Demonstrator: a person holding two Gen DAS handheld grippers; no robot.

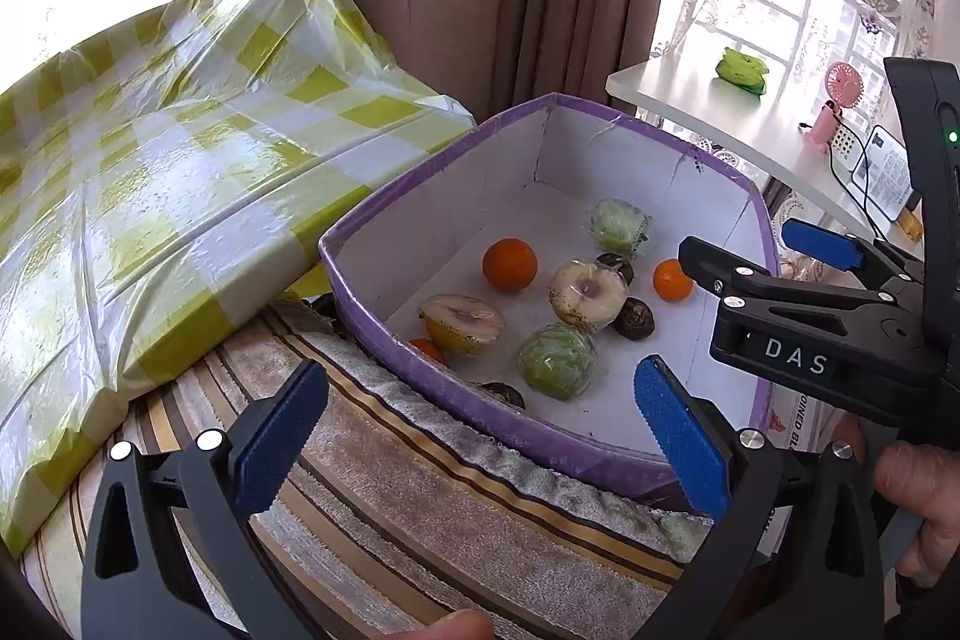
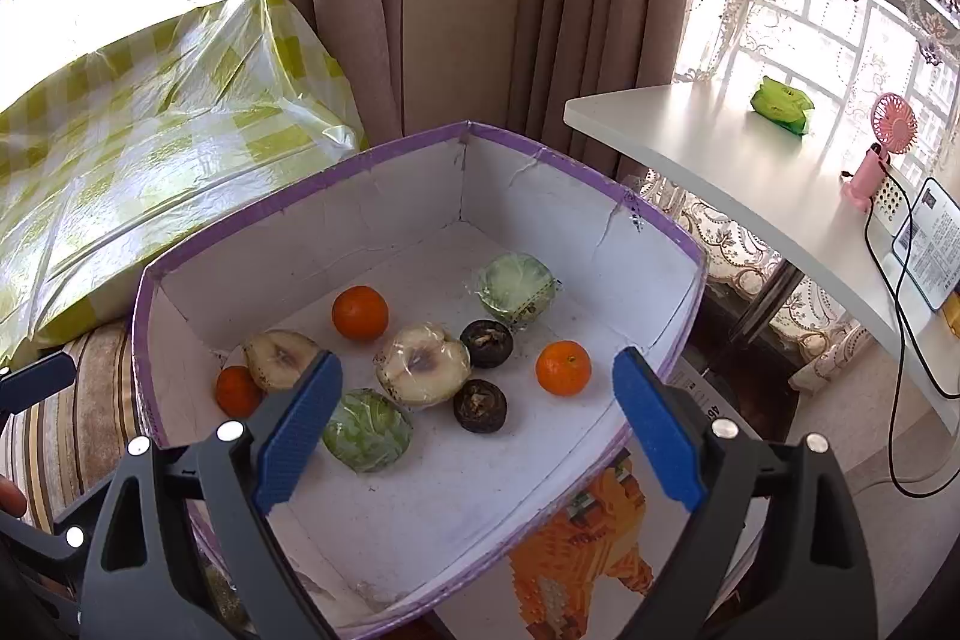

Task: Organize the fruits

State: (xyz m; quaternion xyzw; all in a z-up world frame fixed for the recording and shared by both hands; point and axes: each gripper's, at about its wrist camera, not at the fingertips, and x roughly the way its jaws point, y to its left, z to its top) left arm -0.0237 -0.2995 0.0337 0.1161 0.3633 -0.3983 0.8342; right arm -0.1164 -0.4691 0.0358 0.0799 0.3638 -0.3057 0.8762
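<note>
A white box with a purple rim [image 2: 300,196] holds the fruit. Inside lie three oranges [image 2: 360,312] [image 2: 563,367] [image 2: 237,391], two green fruits in film [image 2: 517,287] [image 2: 367,429], two wrapped cut halves [image 2: 423,364] [image 2: 279,358] and dark round fruits [image 2: 486,343] [image 2: 480,405]. My right gripper [image 2: 477,424] hangs open over the box's near side, holding nothing. My left gripper [image 1: 480,436] is open wide above the near purple wall [image 1: 528,430], also holding nothing. In the left wrist view the right gripper [image 1: 762,256] reaches in from the right, near an orange [image 1: 672,280].
A yellow checked plastic cover [image 1: 180,160] lies left of the box, which sits on a striped cloth [image 1: 450,490]. A white desk [image 2: 750,172] at the right carries a green packet [image 2: 780,105] and a pink fan [image 2: 882,148]. Curtains hang behind. A carton with an orange cat picture [image 2: 576,538] sits under the box.
</note>
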